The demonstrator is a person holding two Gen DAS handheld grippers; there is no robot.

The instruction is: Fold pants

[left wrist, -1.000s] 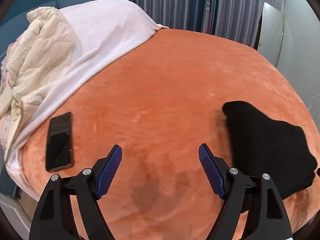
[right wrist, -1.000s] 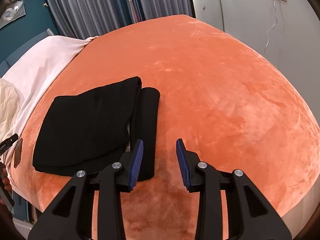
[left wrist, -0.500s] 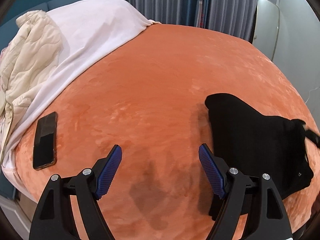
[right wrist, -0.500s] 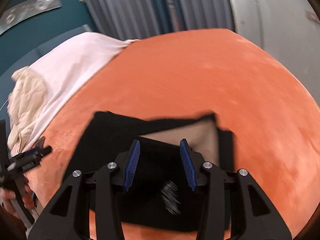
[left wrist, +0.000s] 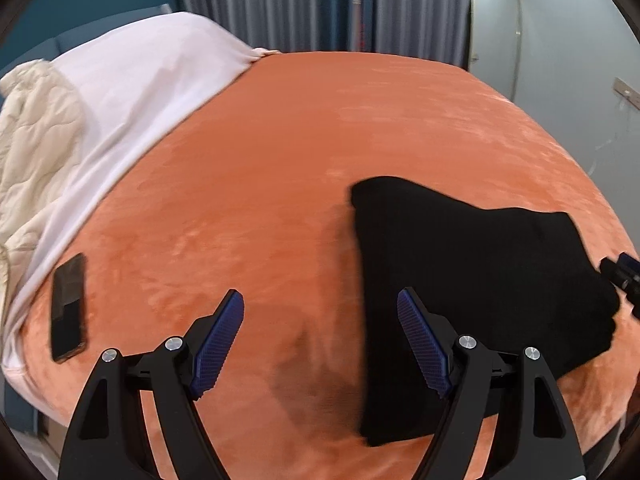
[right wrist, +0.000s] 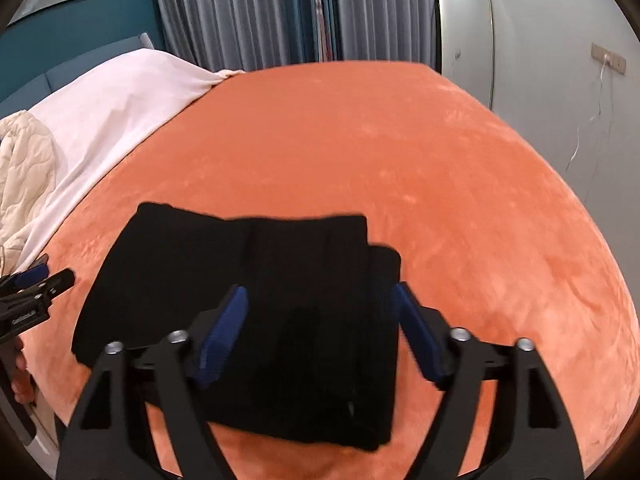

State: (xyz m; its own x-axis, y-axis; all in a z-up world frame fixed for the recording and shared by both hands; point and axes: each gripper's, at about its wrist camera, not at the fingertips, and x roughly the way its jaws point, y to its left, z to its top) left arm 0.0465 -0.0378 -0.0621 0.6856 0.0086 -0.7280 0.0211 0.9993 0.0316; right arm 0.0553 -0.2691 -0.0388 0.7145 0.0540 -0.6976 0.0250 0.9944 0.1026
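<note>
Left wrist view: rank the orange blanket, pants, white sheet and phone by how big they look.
1. Orange blanket
2. Pants and white sheet: too close to rank; the pants lie nearer the camera, which inflates them.
3. Phone, smallest by far.

Lots you can't really make out here. In the left wrist view the right gripper [left wrist: 624, 276] only pokes in at the right edge, mostly cut off, so no telling how its jaws stand from there. The pants [left wrist: 472, 292] are a flat black blob with folds and layers lost in the dark, and the near corner is hidden behind the left gripper's [left wrist: 320, 344] finger. The cream quilt [left wrist: 32, 152] runs off the left edge. In the right wrist view the pants [right wrist: 248, 264] are motion-blurred, and their near edge sits behind the right gripper [right wrist: 320, 336]. The hand [right wrist: 18, 376] at the left edge is maybe just a sliver of skin.
</note>
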